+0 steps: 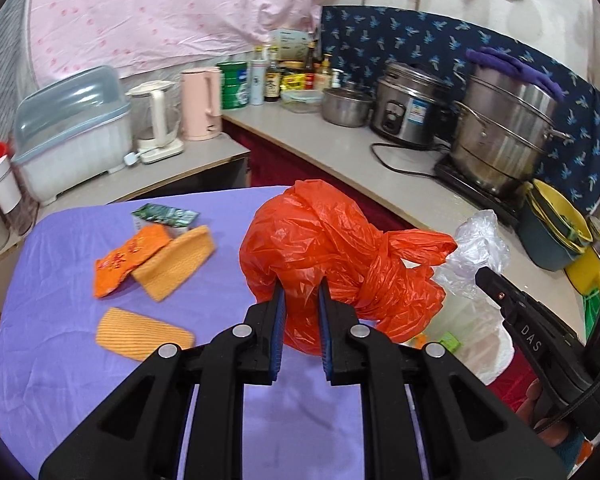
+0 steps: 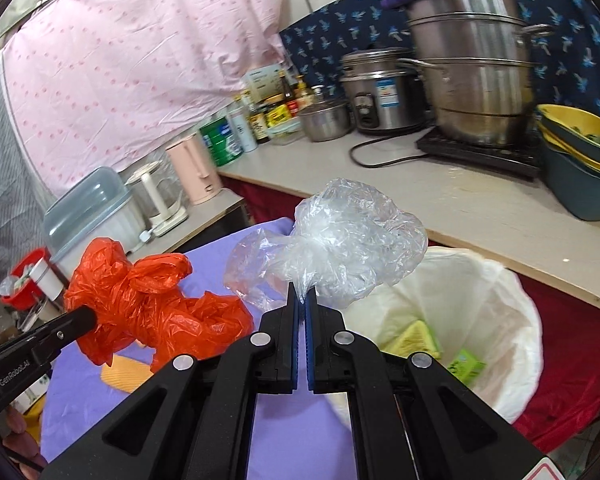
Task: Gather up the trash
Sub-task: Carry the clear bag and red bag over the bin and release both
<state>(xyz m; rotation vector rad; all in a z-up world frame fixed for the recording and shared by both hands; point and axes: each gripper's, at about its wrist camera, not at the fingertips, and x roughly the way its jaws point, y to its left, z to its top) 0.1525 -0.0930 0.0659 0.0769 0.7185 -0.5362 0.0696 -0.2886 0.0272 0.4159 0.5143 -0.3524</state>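
My left gripper (image 1: 301, 286) is shut on a crumpled orange plastic bag (image 1: 332, 248), held up over the purple table (image 1: 80, 360). In the right wrist view that orange bag (image 2: 148, 304) hangs at the left from the left gripper (image 2: 86, 316). A clear plastic bag (image 2: 340, 240) is pinched in my right gripper (image 2: 302, 294), which is shut on it near the rim of a white-lined trash bin (image 2: 500, 320). The clear bag (image 1: 476, 248) and right gripper (image 1: 485, 274) also show at the right of the left wrist view.
Orange wrappers (image 1: 130, 258), two ribbed orange pieces (image 1: 176, 260) and a green packet (image 1: 166, 216) lie on the purple table. The bin holds a yellow sponge (image 2: 414, 340) and a green box (image 2: 466, 366). Behind runs a counter (image 1: 340, 152) with pots, kettles and bottles.
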